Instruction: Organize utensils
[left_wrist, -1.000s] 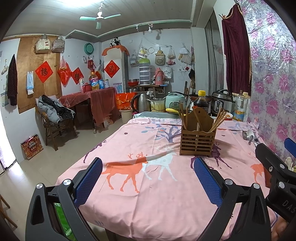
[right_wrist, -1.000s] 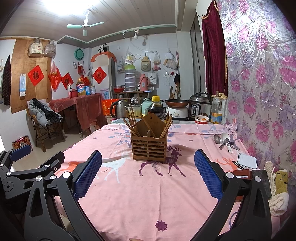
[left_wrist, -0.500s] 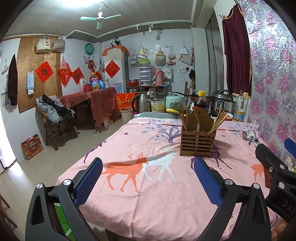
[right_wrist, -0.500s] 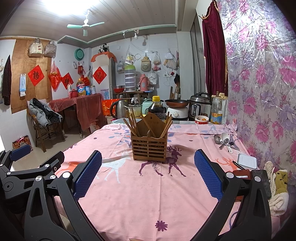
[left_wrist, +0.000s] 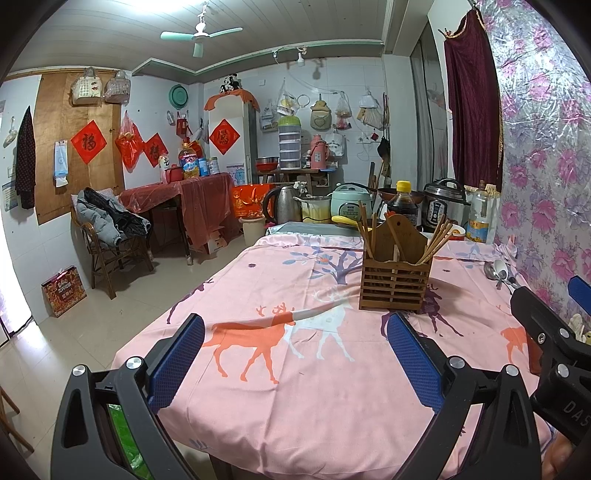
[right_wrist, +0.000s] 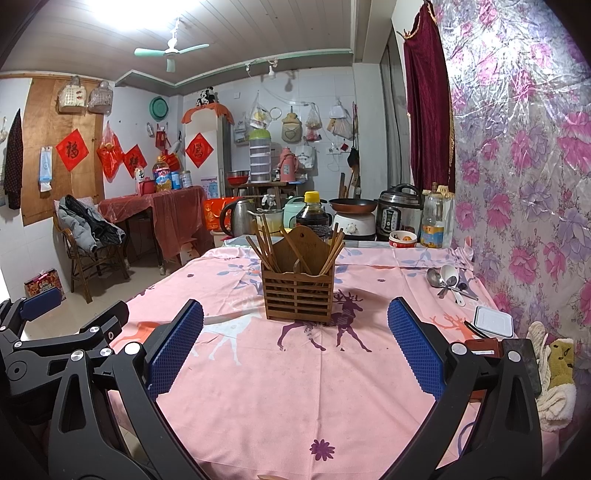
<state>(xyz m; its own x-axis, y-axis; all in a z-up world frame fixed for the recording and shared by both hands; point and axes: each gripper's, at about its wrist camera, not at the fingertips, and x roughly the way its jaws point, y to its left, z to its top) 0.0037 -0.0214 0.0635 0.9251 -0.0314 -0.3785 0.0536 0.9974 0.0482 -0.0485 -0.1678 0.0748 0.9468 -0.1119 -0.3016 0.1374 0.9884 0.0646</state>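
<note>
A: Surface?
B: Pink deer cloth surface (right_wrist: 295, 387); wooden holder (right_wrist: 297, 291) w/ chopsticks (right_wrist: 264, 247) mid. Spoons (right_wrist: 447, 278) right of holder, by floral wall.
A: Tongs?
B: Left tongs (left_wrist: 295, 354), right tongs (right_wrist: 295, 343) both spread wide, empty, near side of holder.

1. L gripper (left_wrist: 295, 354) hovers over near end of table w/ pink deer-print cloth (left_wrist: 295, 387); blue pads wide apart, nothing btwn them.
2. Wooden slatted utensil holder (left_wrist: 396, 280) stands upright mid-table, right of centre; chopsticks (left_wrist: 437, 238) lean out of it.
3. Spoons (left_wrist: 498, 269) lie on cloth near floral wall, well apart from holder.
4. R gripper (left_wrist: 554, 332) pokes in at right edge; state unclear.
5. Soy sauce bottle (left_wrist: 402, 201), rice cookers behind holder.
</note>
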